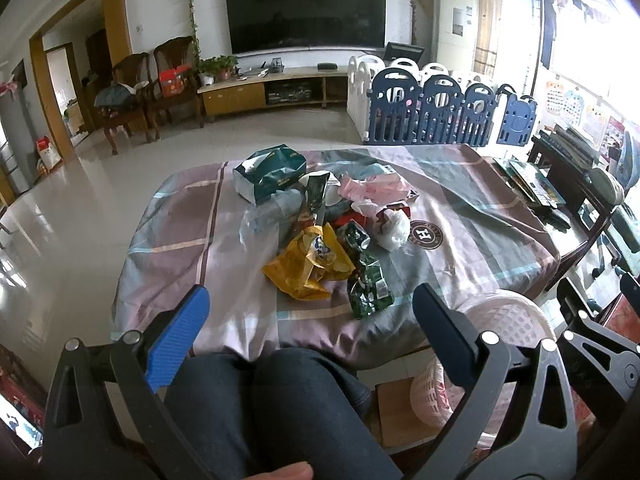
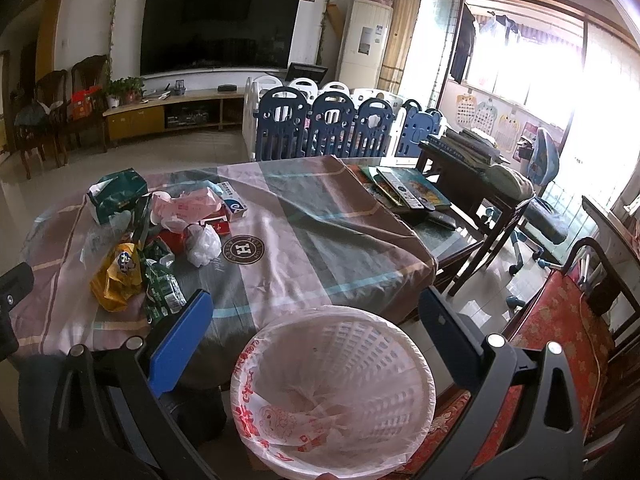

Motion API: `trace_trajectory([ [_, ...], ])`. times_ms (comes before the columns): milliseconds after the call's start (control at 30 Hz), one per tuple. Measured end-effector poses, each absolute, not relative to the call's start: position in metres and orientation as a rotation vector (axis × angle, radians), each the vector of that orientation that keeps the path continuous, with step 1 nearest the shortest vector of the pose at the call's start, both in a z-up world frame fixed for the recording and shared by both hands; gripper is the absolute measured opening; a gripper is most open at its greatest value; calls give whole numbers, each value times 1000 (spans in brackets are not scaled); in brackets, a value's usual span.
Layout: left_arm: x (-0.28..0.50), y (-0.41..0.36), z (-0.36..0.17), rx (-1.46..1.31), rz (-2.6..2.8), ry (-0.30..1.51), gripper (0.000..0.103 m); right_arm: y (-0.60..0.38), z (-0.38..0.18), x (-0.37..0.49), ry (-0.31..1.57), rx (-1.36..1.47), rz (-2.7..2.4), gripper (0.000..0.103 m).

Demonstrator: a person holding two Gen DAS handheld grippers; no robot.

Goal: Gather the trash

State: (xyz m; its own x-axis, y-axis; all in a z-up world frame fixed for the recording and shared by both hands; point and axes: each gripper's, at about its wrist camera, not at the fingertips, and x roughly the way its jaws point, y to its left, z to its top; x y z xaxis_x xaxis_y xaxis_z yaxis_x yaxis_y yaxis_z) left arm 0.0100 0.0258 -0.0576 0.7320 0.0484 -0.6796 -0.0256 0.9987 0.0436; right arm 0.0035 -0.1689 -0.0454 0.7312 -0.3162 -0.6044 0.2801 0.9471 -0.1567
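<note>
Two views. Left wrist: left hand-held gripper [image 1: 310, 320] hovering with fingers spread apart, gripping nothing; trash pile [image 1: 320, 224] lying mid-tabletop [image 1: 460, 216], yellow bag [image 1: 308, 268] nearest. Right wrist: right hand-held gripper [image 2: 314, 328] hanging wide apart, unloaded, over lined white basket [image 2: 332, 392] sitting beside tabletop edge.
</note>
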Motion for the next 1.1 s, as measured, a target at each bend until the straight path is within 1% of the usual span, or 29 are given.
trace_trajectory([
  [633,26,31,-46,31,65,785,101,-168,-36,9,680,-66,-334,101],
  [900,35,31,-53,33,74,804,101,-173,-38,13,684,-57,-331,101],
  [1100,49,52,-63,20,84,809,101,-178,-45,22,691,-42,-295,100],
])
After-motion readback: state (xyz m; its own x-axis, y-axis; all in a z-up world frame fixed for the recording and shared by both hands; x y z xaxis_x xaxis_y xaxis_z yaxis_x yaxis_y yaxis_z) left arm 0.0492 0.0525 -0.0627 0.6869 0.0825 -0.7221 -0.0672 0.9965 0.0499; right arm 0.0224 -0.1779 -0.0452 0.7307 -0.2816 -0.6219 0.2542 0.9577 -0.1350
